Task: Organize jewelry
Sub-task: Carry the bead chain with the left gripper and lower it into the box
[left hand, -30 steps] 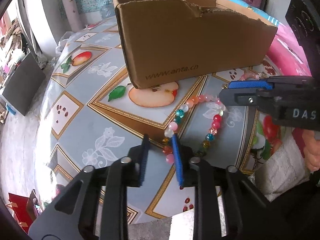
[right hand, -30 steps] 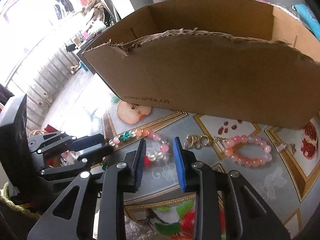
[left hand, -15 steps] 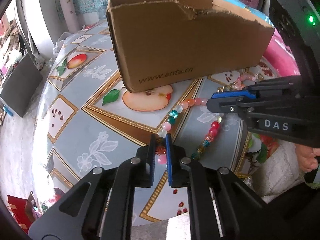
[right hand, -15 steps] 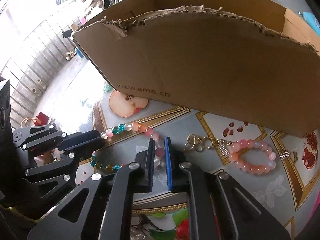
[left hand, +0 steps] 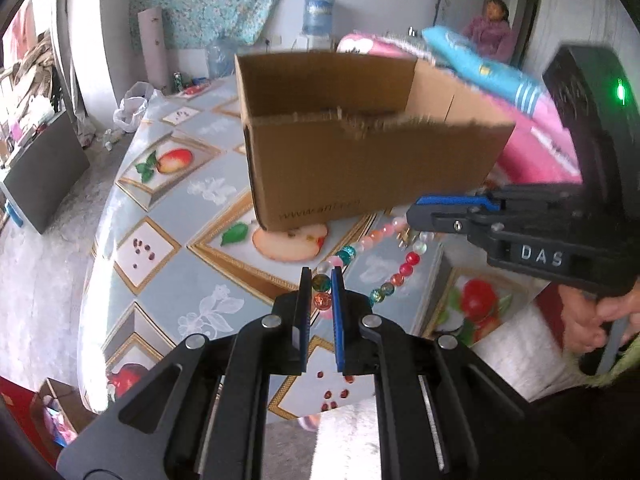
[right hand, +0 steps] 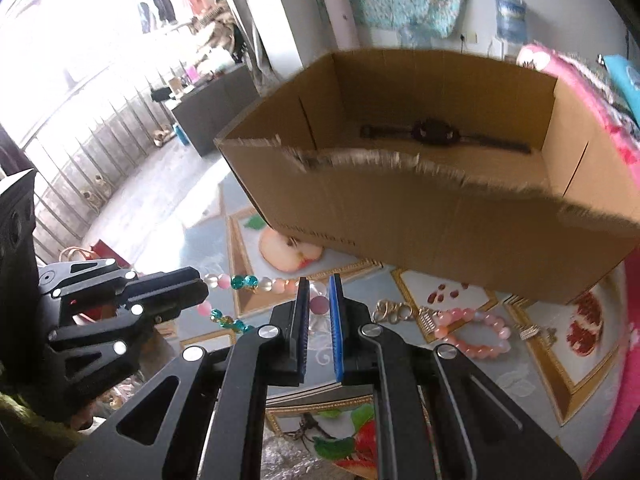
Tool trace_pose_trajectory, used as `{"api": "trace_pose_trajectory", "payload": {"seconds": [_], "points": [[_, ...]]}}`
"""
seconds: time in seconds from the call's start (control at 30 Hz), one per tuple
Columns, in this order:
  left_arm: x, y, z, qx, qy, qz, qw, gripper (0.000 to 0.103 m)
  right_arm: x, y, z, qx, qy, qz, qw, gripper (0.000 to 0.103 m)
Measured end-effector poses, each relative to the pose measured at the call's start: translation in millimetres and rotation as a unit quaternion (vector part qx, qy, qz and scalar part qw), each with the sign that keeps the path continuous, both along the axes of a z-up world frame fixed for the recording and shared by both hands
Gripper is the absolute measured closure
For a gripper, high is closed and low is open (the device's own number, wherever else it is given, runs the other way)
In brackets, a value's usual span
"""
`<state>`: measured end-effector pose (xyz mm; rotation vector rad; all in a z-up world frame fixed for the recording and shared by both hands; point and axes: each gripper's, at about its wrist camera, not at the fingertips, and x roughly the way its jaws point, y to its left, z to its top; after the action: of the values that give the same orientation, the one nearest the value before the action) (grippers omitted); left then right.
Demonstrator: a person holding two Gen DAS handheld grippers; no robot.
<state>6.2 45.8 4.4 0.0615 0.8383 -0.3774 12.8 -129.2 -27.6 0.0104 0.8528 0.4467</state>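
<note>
The left gripper (left hand: 321,284) pinches one end of a multicoloured bead necklace (left hand: 374,240) and the right gripper (right hand: 319,294) pinches a pink bead at the other end, so the loop hangs stretched between them, its long axis running from one gripper across to the other, off the table (left hand: 168,280). Just beyond, on the fruit-patterned tablecloth, a pink bead bracelet (right hand: 474,332) with a gold clasp lies flat beside a torn-edged cardboard box (right hand: 440,224) that holds a dark watch (right hand: 436,136). Farther off are a grey floor, a blue water bottle (left hand: 318,14) against the wall and a person (left hand: 494,28) in a doorway.
</note>
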Motion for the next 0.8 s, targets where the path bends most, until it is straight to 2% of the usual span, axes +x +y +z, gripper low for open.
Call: {"api": "trace_pose_trajectory", "payload": {"seconds": [0.23,0.33,0.43,0.47,0.53,0.6,0.7,0.8], "points": [[9.3,8.2,74.4,-0.045,-0.049,-0.028,0.9974,0.095,-2.4,-6.3,68.1,0.027,-0.072,0.037,0.996,0.093],[29.4,1.5,106.8,-0.061,-0.071,-0.048,0.9944,0.094,18.9,-9.0,104.0,0.027,-0.099,0.052,0.993,0.093],[65.5,-13.8,124.7,-0.060,-0.072,-0.059,0.9938,0.094,50.8,-14.2,120.5,0.017,-0.095,0.054,0.994,0.093],[78.5,-19.8,125.1,-0.053,-0.068,-0.060,0.9945,0.094,68.0,-17.7,123.2,0.019,-0.081,0.054,0.995,0.093],[111.9,-31.9,118.6,-0.034,-0.043,-0.058,0.9968,0.094,107.2,-21.9,117.9,0.021,-0.026,0.051,0.998,0.093],[145.9,-42.0,100.5,-0.013,-0.001,-0.054,0.9984,0.094,136.1,-22.4,107.8,0.024,0.026,0.049,0.998,0.093],[181.4,-56.5,71.9,0.024,0.052,-0.055,0.9969,0.094,186.3,-20.0,71.8,0.020,0.128,0.041,0.991,0.093],[198.5,-71.1,50.3,0.067,0.079,-0.064,0.9926,0.094,213.5,-13.5,36.3,0.010,0.201,0.037,0.979,0.093]]}}
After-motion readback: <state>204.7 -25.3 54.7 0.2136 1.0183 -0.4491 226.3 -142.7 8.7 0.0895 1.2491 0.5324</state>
